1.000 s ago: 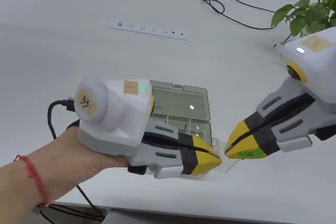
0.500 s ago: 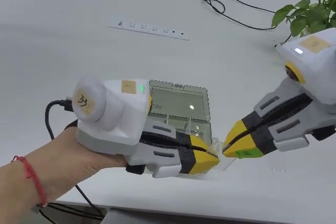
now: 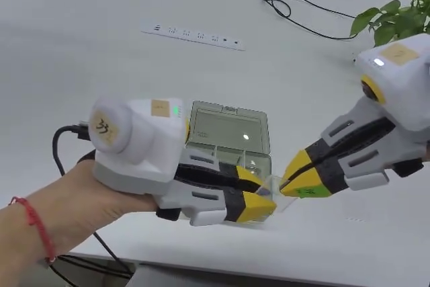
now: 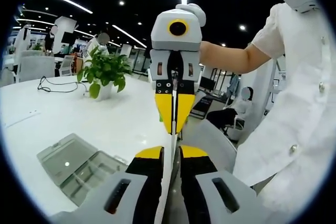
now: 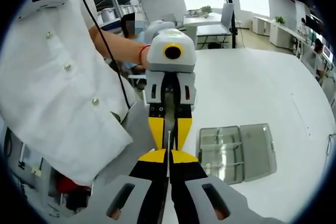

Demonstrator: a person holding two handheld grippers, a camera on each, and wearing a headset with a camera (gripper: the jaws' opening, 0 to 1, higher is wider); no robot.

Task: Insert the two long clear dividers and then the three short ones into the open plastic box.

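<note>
The open clear plastic box (image 3: 232,160) lies on the white table with its lid (image 3: 228,128) folded back; it also lies low left in the left gripper view (image 4: 79,166) and at right in the right gripper view (image 5: 236,150). Just right of it, my two grippers meet tip to tip above the table's front edge. The left gripper (image 3: 263,206) (image 4: 171,153) is shut on a thin clear divider (image 3: 276,188) (image 4: 171,145). Facing it, the right gripper (image 3: 287,189) (image 5: 169,157) is shut on the same divider's other end. Inside the box stand some clear dividers, too faint to number.
A white power strip (image 3: 195,35) lies at the back of the table, with a black cable (image 3: 289,8) and a potted plant (image 3: 396,18) at the far right. The table's front edge (image 3: 269,267) runs just below the grippers. A black cord (image 3: 64,159) trails from the left gripper.
Both grippers have edged slightly left and up together, still holding the divider between them. The box has not moved.
</note>
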